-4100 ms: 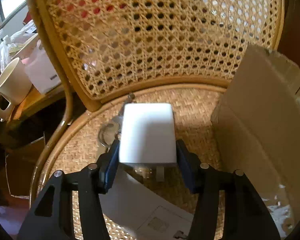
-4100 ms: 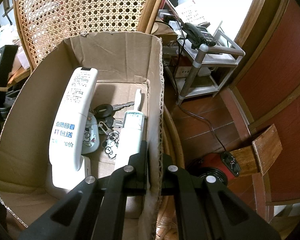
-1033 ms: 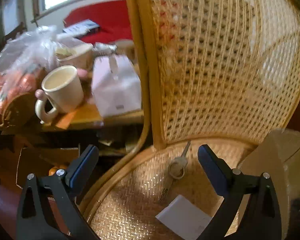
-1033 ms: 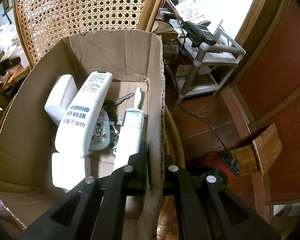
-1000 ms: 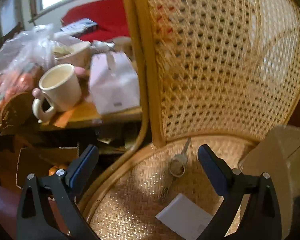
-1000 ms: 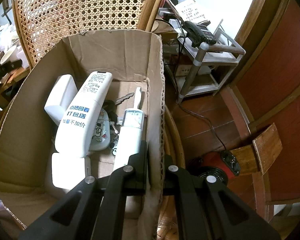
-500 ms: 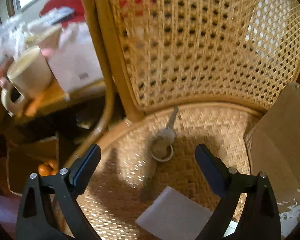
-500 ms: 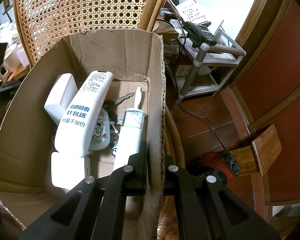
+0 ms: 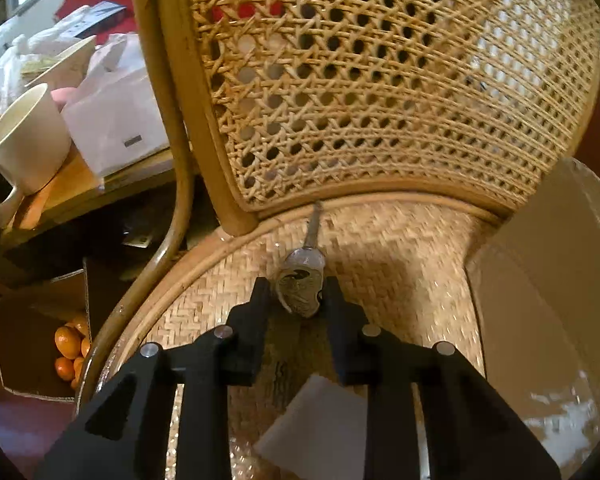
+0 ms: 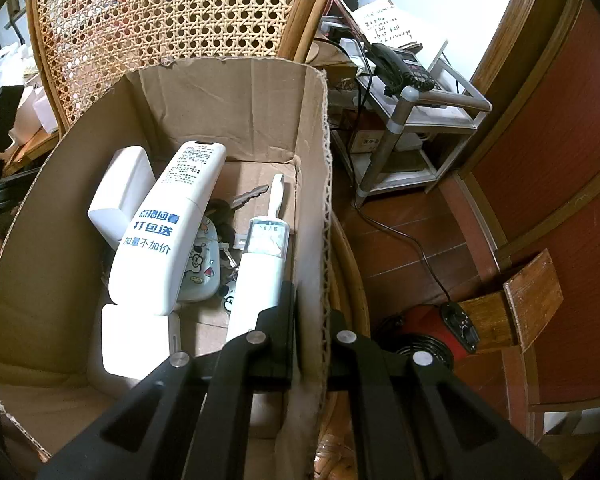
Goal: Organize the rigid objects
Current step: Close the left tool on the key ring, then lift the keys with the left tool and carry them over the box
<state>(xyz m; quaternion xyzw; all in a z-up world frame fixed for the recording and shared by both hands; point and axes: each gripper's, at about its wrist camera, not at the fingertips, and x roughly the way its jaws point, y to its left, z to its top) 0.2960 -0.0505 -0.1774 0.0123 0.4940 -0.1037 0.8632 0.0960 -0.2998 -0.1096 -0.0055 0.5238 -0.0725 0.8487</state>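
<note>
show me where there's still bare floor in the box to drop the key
Bare cardboard shows at the back of the cardboard box, between its far wall and the tip of the white remote, and a small patch at the front, left of the right claw. The middle is crowded: the remote, white charger and lint roller.

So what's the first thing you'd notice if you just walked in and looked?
Probably the left tongs closed around a silver key on the woven seat of the rattan chair. Next, the cardboard box on that chair, with a big white remote with blue writing lying inside, while the right tongs pinch its right wall.
</note>
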